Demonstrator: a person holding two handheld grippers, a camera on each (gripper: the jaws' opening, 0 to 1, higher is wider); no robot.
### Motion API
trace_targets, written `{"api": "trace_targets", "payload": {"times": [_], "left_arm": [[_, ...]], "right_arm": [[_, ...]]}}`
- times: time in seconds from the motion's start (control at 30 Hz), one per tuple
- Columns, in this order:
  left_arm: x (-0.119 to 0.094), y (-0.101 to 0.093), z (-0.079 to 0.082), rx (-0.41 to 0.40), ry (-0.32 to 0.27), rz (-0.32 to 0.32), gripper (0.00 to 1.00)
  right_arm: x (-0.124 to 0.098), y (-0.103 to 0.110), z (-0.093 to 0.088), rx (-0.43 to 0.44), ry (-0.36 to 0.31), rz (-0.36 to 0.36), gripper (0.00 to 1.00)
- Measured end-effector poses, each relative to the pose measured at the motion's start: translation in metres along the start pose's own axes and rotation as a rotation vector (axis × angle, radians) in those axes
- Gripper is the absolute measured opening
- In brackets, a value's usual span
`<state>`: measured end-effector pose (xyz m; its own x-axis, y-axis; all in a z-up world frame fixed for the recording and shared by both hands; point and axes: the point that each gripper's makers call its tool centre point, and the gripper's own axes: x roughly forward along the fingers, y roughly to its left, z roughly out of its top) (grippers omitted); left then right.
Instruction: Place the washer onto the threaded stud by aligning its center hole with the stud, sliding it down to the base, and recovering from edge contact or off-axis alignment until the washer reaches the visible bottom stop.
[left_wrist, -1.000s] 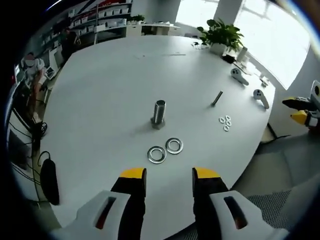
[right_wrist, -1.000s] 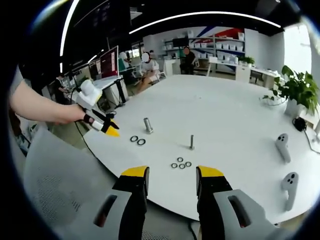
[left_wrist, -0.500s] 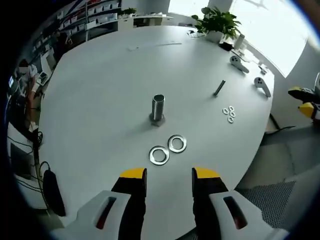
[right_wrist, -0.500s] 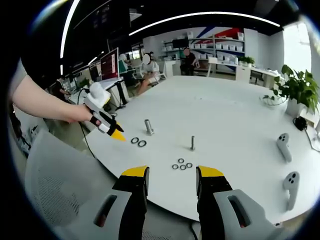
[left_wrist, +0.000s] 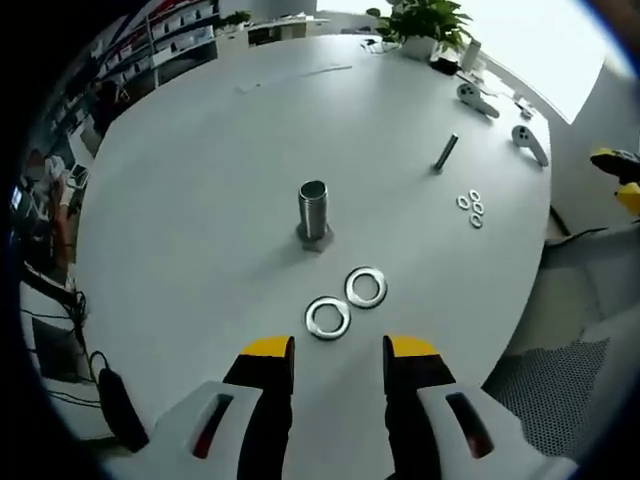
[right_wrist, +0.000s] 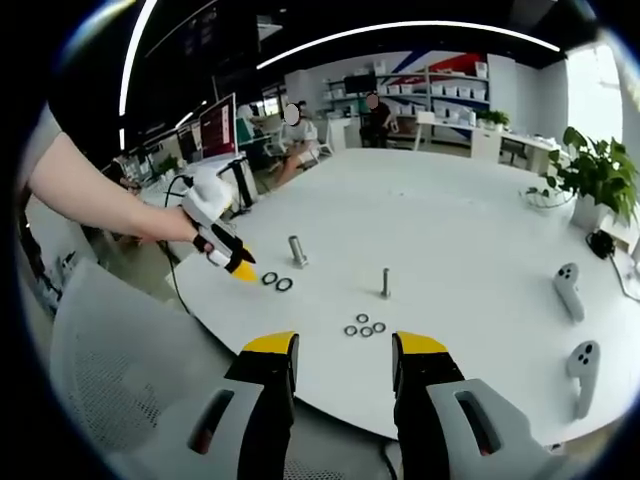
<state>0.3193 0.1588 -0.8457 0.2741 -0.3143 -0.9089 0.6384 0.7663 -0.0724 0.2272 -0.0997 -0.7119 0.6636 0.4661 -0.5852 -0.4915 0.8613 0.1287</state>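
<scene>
A thick threaded stud (left_wrist: 313, 211) stands upright on the white table (left_wrist: 200, 180). Two large steel washers (left_wrist: 327, 317) (left_wrist: 366, 287) lie flat just in front of it. My left gripper (left_wrist: 338, 352) hangs open just above and short of the nearer washer, with nothing between its yellow-tipped jaws. In the right gripper view the same stud (right_wrist: 297, 251) and both washers (right_wrist: 277, 281) sit near the table's left edge, with the left gripper (right_wrist: 240, 268) held by a hand close beside them. My right gripper (right_wrist: 345, 350) stands open off the table's near edge.
A thin bolt (left_wrist: 446, 152) stands further right with several small washers (left_wrist: 471, 209) near it. Two white controllers (left_wrist: 478, 96) (left_wrist: 529, 142) and a potted plant (left_wrist: 420, 15) sit at the far side. A mesh chair (right_wrist: 120, 400) stands by the table edge. People sit at desks behind.
My left gripper has moved forward and down toward the two large washers, which now sit closer to its jaws. The right gripper has stayed in place.
</scene>
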Motion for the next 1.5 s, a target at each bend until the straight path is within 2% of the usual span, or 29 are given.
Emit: {"api": "trace_targets", "payload": {"times": [0.17,0.37,0.47,0.97,1.03,1.1,1.13,1.23,1.5], "left_arm": [[0.006,0.006,-0.002,0.011,0.041,0.008,0.34],[0.012,0.007,0.004,0.048,0.054,0.006,0.34],[0.019,0.010,0.001,0.059,0.080,0.007,0.34],[0.032,0.004,-0.001,0.132,0.146,-0.002,0.32],[0.032,0.005,0.001,0.148,0.144,0.003,0.31],[0.033,0.005,0.001,0.194,0.159,0.001,0.32],[0.033,0.006,0.000,0.242,0.183,0.005,0.32],[0.035,0.000,0.001,0.254,0.187,-0.005,0.29],[0.035,0.002,0.002,0.287,0.241,-0.015,0.28]], "right_arm": [[0.000,-0.001,0.000,0.001,-0.001,-0.003,0.40],[0.000,0.000,0.000,0.002,0.001,-0.004,0.40],[-0.001,-0.001,0.000,0.000,-0.004,-0.008,0.40],[-0.001,-0.002,0.001,0.008,-0.009,-0.006,0.39],[0.000,-0.002,-0.001,0.007,-0.003,-0.006,0.39],[-0.001,-0.003,0.000,0.006,-0.006,-0.010,0.39],[-0.001,-0.002,0.000,0.005,-0.007,-0.009,0.38],[0.000,-0.002,-0.001,0.006,-0.001,-0.004,0.38],[0.000,-0.001,-0.001,0.013,-0.001,0.002,0.37]]}}
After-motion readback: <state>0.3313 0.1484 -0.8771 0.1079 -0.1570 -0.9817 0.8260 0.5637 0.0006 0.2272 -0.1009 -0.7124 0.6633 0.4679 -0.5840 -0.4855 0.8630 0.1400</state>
